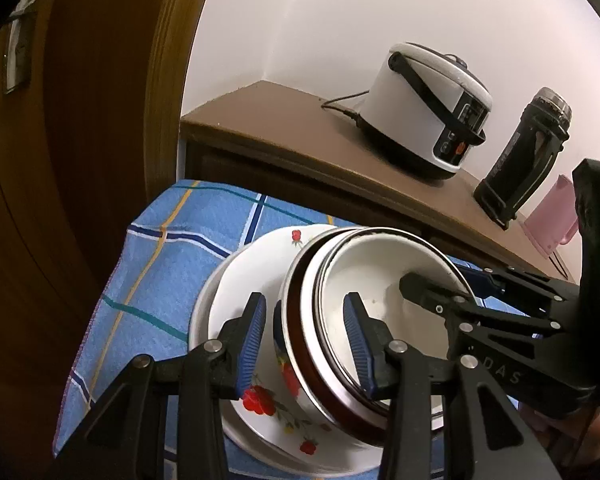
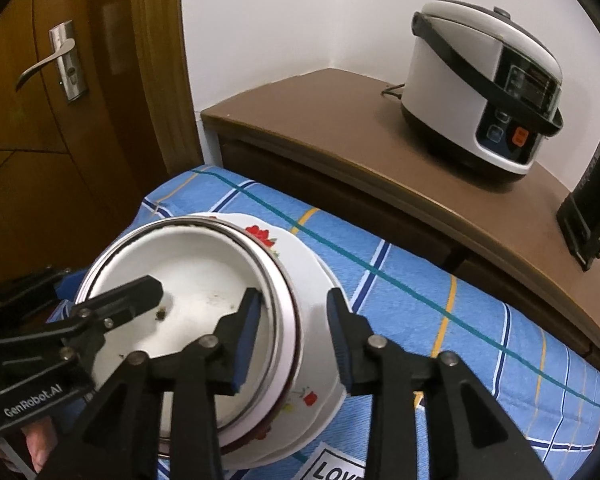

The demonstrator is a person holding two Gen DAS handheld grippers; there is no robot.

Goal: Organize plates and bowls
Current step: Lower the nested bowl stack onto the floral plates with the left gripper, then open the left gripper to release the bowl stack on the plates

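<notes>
**Inspector A:** Blue checked cloth (image 1: pixel 168 264) covers the tabletop across the lower half of both frames. Behind it, a brown wooden cabinet (image 2: pixel 340 120) carries a white electric rice cooker (image 2: pixel 484 88), upper right, with a black flask-like container (image 1: pixel 524 156) beside it. Brown wooden door (image 2: pixel 40 140) at left.

**Inspector B:** Crockery?

**Inspector A:** Nested white bowls with dark rims (image 2: pixel 188 288) sit on a white flower-patterned plate (image 1: pixel 260 396), centre of the cloth.

**Inspector B:** Left hand-held gripper (image 1: pixel 305 344)?

**Inspector A:** Jaws parted, straddling the bowls' rim, one blue pad (image 1: pixel 252 344) outside, one inside. Contact cannot be confirmed.

**Inspector B:** Right hand-held gripper (image 2: pixel 294 340)?

**Inspector A:** Also parted, astride the opposite rim, one finger inside the bowl, the other over the plate.
</notes>
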